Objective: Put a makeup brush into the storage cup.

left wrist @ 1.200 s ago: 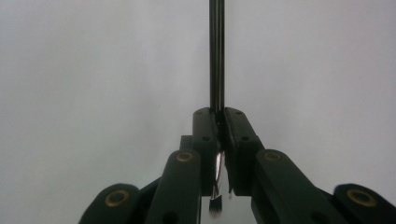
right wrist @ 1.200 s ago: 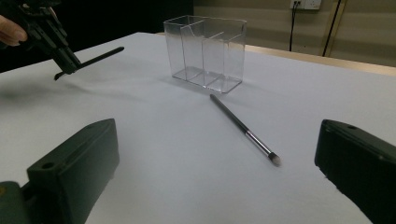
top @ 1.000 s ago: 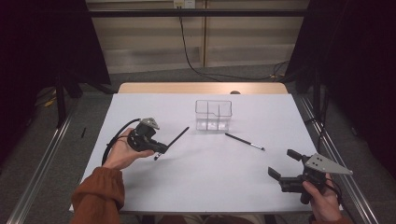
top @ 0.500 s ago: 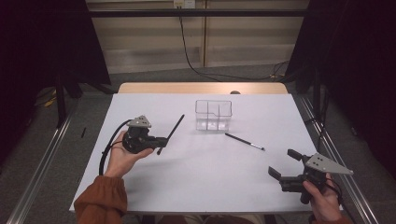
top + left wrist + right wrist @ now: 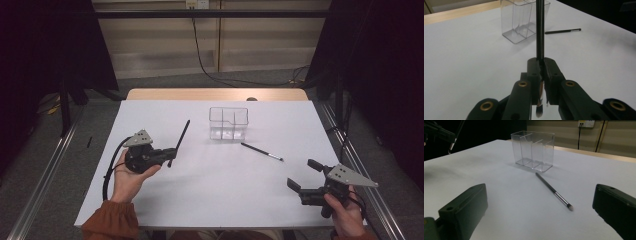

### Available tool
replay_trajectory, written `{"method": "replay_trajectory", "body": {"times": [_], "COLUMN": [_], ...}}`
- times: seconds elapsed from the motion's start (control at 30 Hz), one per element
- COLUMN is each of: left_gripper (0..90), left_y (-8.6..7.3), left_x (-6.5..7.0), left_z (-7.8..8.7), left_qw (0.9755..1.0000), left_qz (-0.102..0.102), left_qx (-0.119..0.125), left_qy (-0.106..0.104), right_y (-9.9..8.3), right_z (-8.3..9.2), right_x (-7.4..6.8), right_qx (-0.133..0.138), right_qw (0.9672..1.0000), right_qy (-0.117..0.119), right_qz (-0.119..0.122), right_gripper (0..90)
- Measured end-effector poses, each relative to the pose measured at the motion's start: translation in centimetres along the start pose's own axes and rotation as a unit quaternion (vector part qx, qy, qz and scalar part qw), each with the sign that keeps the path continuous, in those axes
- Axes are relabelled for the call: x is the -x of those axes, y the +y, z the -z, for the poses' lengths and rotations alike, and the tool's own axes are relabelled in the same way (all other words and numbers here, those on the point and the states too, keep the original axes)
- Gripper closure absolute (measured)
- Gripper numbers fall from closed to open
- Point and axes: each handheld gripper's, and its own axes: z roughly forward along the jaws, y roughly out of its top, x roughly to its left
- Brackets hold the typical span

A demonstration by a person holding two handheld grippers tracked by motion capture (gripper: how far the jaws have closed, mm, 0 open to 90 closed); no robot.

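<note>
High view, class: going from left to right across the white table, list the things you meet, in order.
left gripper → brush held in it → clear organizer → loose brush → right gripper

Organizer [image 5: 228,123] on table [image 5: 210,200], far side, approx center. Loose brush [image 5: 261,151] flat on table just front-right of organizer, apart from it. Held brush [image 5: 180,140] left of organizer, clamped in left gripper [image 5: 170,156], handle slanting up twd organizer, off table. Right gripper [image 5: 304,175] at near-right corner, well apart from loose brush.
</note>
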Motion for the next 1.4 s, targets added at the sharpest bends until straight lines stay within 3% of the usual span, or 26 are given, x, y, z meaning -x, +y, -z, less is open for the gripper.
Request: {"method": "replay_trajectory", "body": {"times": [0.2,0.67,0.73,1.0,1.4], "left_gripper": [84.0,84.1,84.0,84.0,84.1], "left_y": [-0.1,0.9,1.1,1.6,2.7], "left_x": [1.1,4.2,4.4,4.8,6.2], "left_z": [0.3,-1.0,-1.3,-2.5,-3.4], "left_qw": [0.9995,0.9973,0.9962,0.9954,0.991], "left_qz": [0.002,-0.032,-0.029,-0.03,-0.047], "left_qx": [0.021,0.017,0.019,0.0,-0.041], "left_qy": [-0.023,-0.064,-0.08,-0.091,-0.118], "right_y": [0.1,0.3,0.2,0.3,0.9], "right_z": [0.1,0.1,-0.1,-0.2,-1.1], "right_x": [0.2,0.1,0.1,0.1,-0.8], "right_qx": [0.011,0.022,0.019,0.019,0.019], "right_qw": [0.9999,0.9997,0.9998,0.9997,0.9987], "right_qy": [-0.005,0.007,0.007,0.015,0.039], "right_qz": [-0.006,0.001,0.0,0.004,0.024], "right_gripper": [0.0,0.0,0.0,0.0,0.0]}}
